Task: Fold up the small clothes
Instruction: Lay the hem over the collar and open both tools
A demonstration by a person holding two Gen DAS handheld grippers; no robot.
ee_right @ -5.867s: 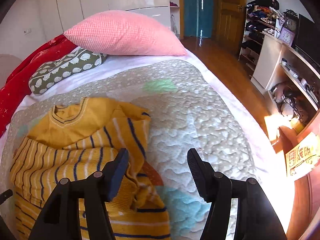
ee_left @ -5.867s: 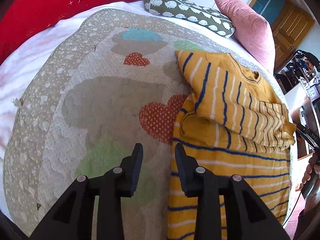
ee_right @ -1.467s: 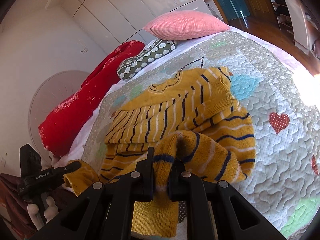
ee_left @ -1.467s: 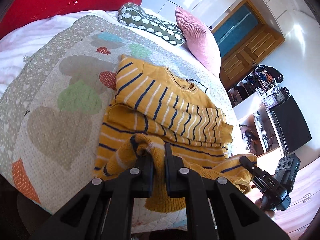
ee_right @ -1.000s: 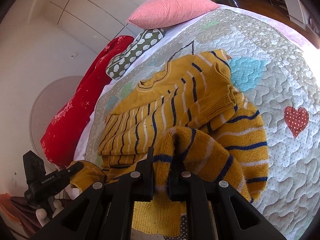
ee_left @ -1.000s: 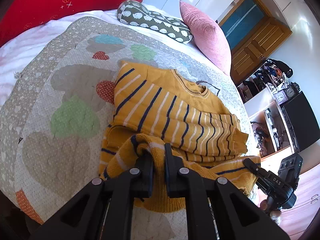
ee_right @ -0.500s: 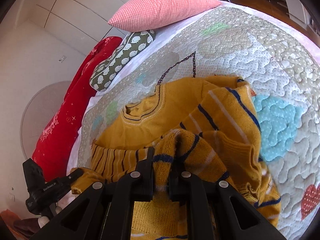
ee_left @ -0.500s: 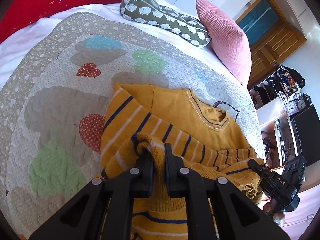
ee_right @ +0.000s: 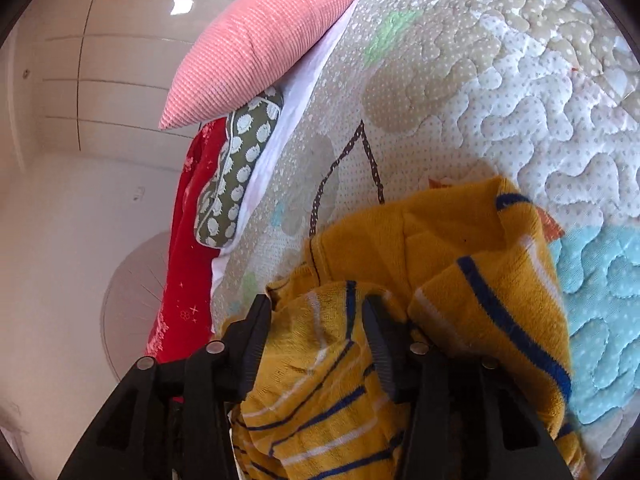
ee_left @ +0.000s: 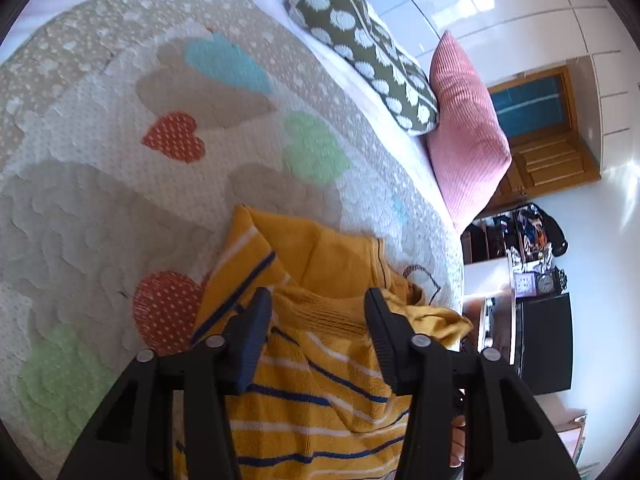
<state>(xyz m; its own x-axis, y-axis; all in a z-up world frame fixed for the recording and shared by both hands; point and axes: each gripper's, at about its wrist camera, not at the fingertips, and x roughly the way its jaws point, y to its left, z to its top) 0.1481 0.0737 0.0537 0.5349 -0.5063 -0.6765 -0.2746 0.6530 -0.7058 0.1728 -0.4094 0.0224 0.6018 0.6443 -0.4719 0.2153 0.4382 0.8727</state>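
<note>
1. The sweater (ee_left: 320, 364), yellow with blue and white stripes, lies folded on the quilt (ee_left: 100, 208) of the bed, at the near part of both views.
2. The left claw (ee_left: 318, 312) has just been opening; its jaws now stand apart over the sweater's ribbed hem. Cloth lies between them, but the pads do not press on it.
3. The right claw (ee_right: 318, 316) has also just been opening. Its jaws are spread with a striped fold of the sweater (ee_right: 440, 300) bulging up between them; the fold touches the inner faces loosely and is not pinched.
4. In the left view the sweater's collar shows just beyond the claw, with a red heart patch on the quilt to its left.
5. At the far end of the bed lie a green dotted pillow (ee_left: 360, 44) and a pink pillow (ee_left: 464, 128), side by side.
6. In the right view a red blanket (ee_right: 188, 240) lies beyond the green pillow (ee_right: 240, 168), on the left, with the pink pillow (ee_right: 264, 44) above.
</note>
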